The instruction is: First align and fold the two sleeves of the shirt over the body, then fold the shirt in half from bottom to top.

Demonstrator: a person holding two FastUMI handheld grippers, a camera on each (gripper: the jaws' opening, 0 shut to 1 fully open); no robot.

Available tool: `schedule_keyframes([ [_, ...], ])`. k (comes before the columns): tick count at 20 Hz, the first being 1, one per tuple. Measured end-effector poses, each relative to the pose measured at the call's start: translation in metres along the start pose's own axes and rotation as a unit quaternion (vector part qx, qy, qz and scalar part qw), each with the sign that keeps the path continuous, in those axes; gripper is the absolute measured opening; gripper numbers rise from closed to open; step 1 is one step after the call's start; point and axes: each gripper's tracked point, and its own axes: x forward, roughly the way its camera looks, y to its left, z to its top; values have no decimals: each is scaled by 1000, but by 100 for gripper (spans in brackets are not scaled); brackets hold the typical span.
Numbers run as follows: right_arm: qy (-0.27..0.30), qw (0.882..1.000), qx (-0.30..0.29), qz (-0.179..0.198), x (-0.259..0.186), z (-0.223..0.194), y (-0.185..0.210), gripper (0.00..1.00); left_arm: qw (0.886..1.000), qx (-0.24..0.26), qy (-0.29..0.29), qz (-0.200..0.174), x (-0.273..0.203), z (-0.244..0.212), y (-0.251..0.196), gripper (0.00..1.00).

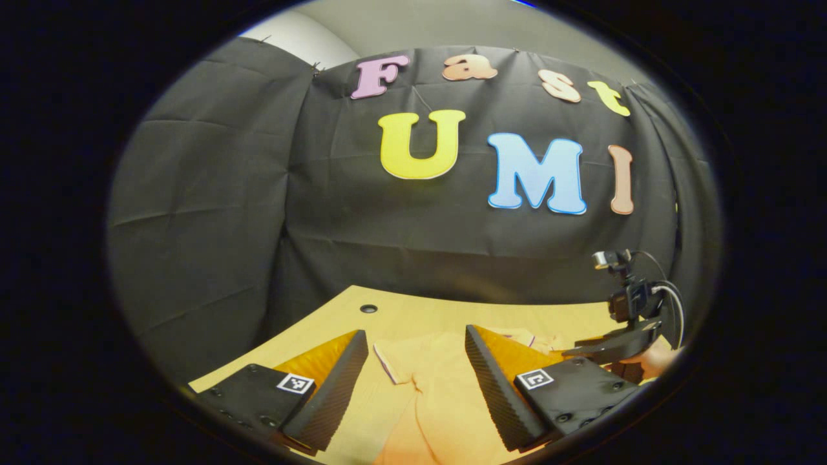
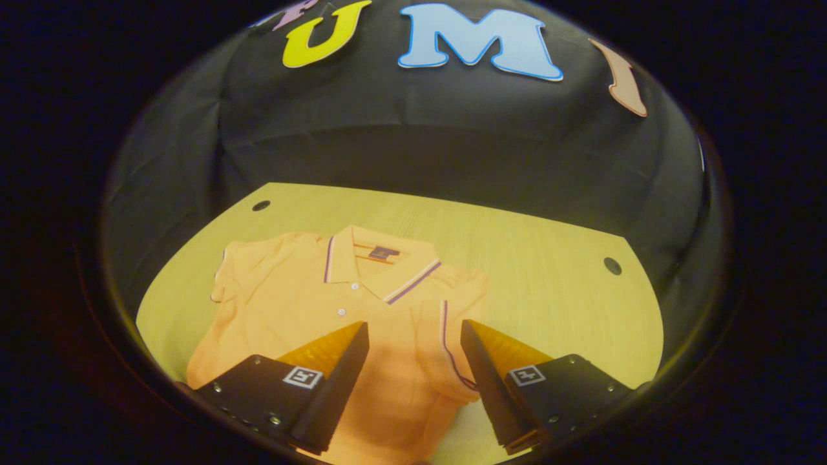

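Observation:
An orange polo shirt (image 2: 362,303) with a purple-striped collar lies flat on the yellow table (image 2: 549,278). Its right-hand sleeve (image 2: 446,342) is folded over the body; the left-hand sleeve (image 2: 226,278) still lies out to the side. My right gripper (image 2: 413,381) hovers open above the shirt's lower body, nothing between its fingers. In the left gripper view, my left gripper (image 1: 413,387) is open over the shirt (image 1: 426,381) near the striped sleeve hem (image 1: 382,361). The right gripper (image 1: 614,345), held by a hand, shows farther off at the right.
The table (image 1: 413,316) has a small round hole (image 1: 368,309) near its far-left corner and another hole (image 2: 612,265) at the far right. The black cloth wall stands close behind the table's far edge. Bare tabletop lies to the right of the shirt.

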Motion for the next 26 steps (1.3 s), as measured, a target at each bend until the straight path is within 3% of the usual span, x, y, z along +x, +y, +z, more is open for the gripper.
schedule_keyframes([
  [2, -22, 1000, 6, -7, -21, 13, 4, 98, 1000, -1, 4, -11, 11, -5, 2, 100],
  [11, -89, 994, 39, -52, -122, 43, 31, 97, 998, -13, 39, -46, 102, -48, 40, 100],
  [16, -113, 990, 61, -59, -169, 44, 52, 97, 997, -6, 75, -36, 166, -89, 59, 99],
  [17, -120, 989, 64, -60, -178, 44, 56, 97, 996, -9, 85, -33, 176, -100, 61, 94],
  [19, -131, 987, 67, -64, -194, 41, 61, 97, 994, -12, 107, -20, 195, -123, 67, 93],
  [26, -119, 988, 62, -74, -226, 25, 65, 97, 986, -32, 164, 13, 239, -182, 80, 94],
])
